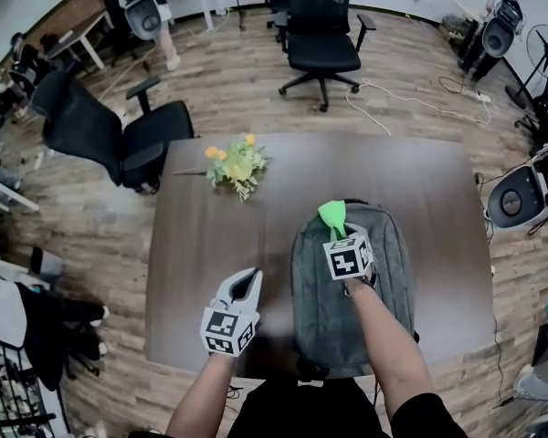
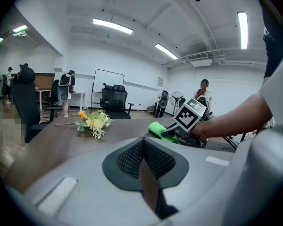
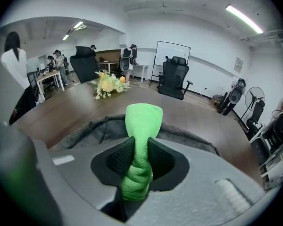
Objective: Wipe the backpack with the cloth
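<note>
Your right tongs (image 3: 140,147) pinch the green cloth (image 3: 143,119) over the grey backpack (image 1: 321,308) for wiping; left tongs (image 2: 142,157) closed, empty

An arm (image 1: 381,331) hides part of the backpack (image 1: 315,290).

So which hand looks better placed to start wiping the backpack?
The right. The right gripper is shut on the green cloth and sits over the grey backpack. The left gripper is shut, empty, and off to the side above the table.
</note>
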